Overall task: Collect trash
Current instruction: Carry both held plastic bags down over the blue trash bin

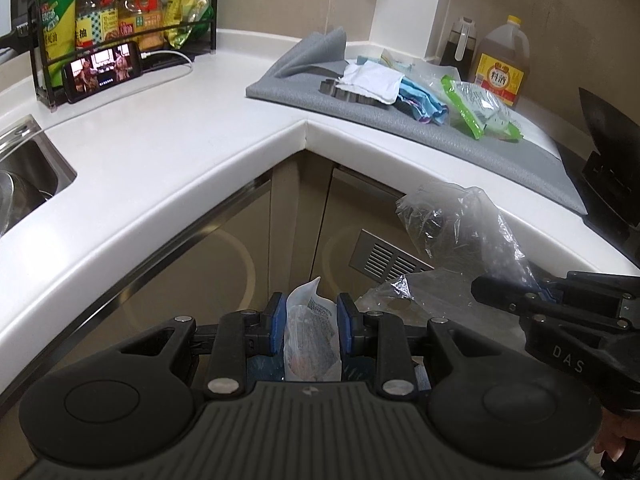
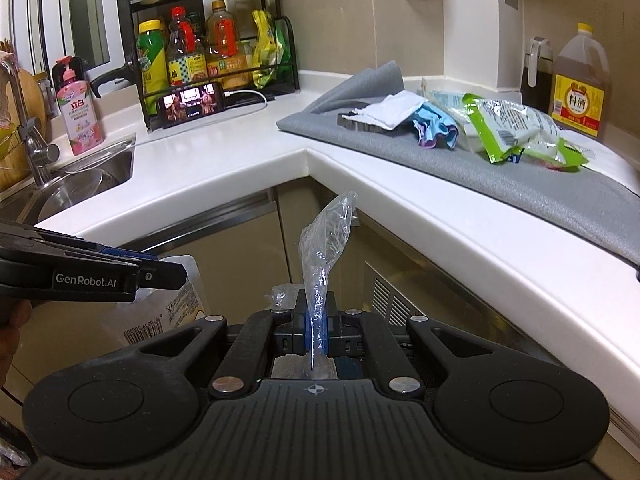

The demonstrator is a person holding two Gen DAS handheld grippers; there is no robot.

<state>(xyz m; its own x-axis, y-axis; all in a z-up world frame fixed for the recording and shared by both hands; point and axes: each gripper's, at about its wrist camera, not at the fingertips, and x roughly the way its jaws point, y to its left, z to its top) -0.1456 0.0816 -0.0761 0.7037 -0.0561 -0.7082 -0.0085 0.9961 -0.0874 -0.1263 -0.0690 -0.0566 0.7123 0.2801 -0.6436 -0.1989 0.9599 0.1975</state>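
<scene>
Trash shows in the left wrist view as a white printed wrapper [image 1: 310,332] pinched between the pads of the left gripper [image 1: 311,326], below the white counter [image 1: 168,160] edge. Beside it the right gripper [image 1: 486,292] holds a clear plastic bag [image 1: 452,224].

From the right wrist view, that gripper [image 2: 316,330] is closed tight on the bag [image 2: 326,236], which stands upright before the cabinet. More wrappers [image 2: 512,126] lie on the grey mat [image 2: 520,184].

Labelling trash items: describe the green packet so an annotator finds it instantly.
Start at the grey mat on the right-hand counter, in front of the yellow-capped bottle. The green packet lies on its right part, right of the blue wrapper. Only it has bright green edges around a clear, printed middle.
</scene>
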